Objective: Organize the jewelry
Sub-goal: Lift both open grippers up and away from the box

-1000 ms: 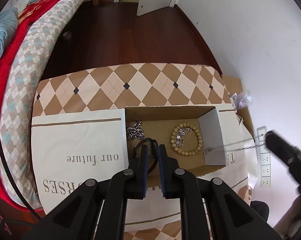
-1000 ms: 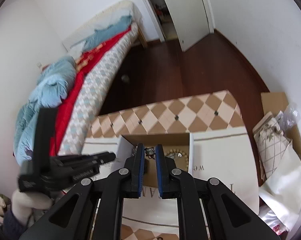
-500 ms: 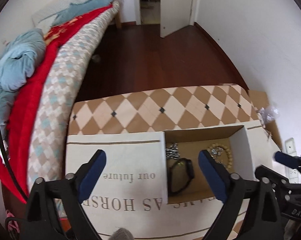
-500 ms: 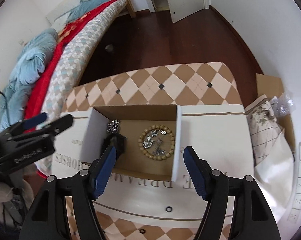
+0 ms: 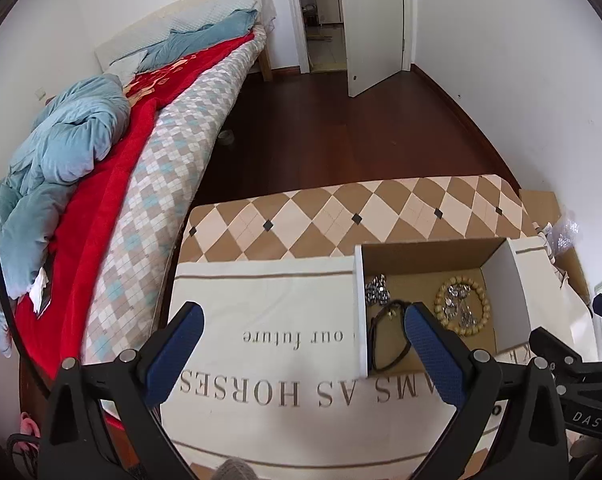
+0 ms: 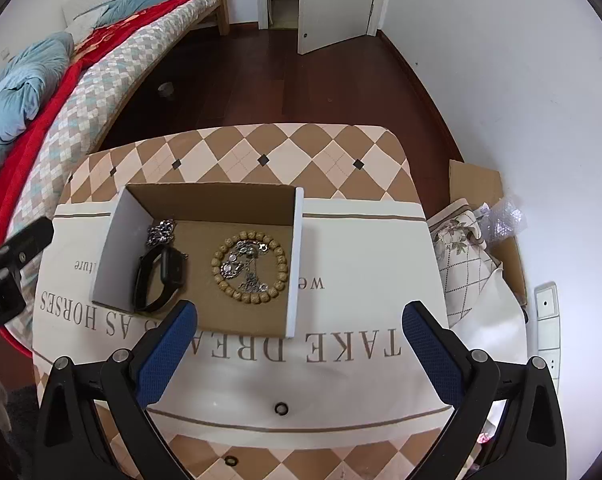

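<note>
Both your grippers have just been opening and now stand wide, with nothing between them. Your right gripper [image 6: 300, 320] hangs near the cardboard box [image 6: 213, 200]; the bead bracelet [image 6: 249, 267] and the watch [image 6: 161, 276] lie inside. Your left gripper [image 5: 304, 322] is beside it.

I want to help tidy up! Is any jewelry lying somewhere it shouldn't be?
Yes. Two small dark rings sit outside the cardboard box: one ring on the white cloth, another ring on the checkered table. The other jewelry lies inside the box.
</note>
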Tool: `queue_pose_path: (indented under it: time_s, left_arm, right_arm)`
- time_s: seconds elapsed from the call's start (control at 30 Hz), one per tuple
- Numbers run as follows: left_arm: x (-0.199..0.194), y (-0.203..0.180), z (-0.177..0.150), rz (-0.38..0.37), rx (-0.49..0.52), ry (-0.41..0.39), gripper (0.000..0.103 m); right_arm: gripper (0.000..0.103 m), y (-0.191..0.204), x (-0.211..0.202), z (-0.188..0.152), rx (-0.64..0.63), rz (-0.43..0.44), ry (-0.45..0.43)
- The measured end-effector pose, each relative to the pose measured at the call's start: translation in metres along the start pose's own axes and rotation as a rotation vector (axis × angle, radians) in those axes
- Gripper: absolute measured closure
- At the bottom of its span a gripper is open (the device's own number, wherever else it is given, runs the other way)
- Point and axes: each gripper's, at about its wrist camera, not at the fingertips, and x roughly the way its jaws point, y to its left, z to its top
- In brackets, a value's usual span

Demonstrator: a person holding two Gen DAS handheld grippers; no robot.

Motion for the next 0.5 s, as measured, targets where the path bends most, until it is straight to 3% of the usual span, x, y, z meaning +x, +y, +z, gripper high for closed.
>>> queue_pose_path:
  time_s: [0.5]
  left_arm:
    - [-0.068, 0.005, -0.034, -0.003, -0.037, -0.057, 0.001]
  right_arm:
    - [0.000, 0.005, -0.073, -0.034, 0.007, 0.010, -0.118]
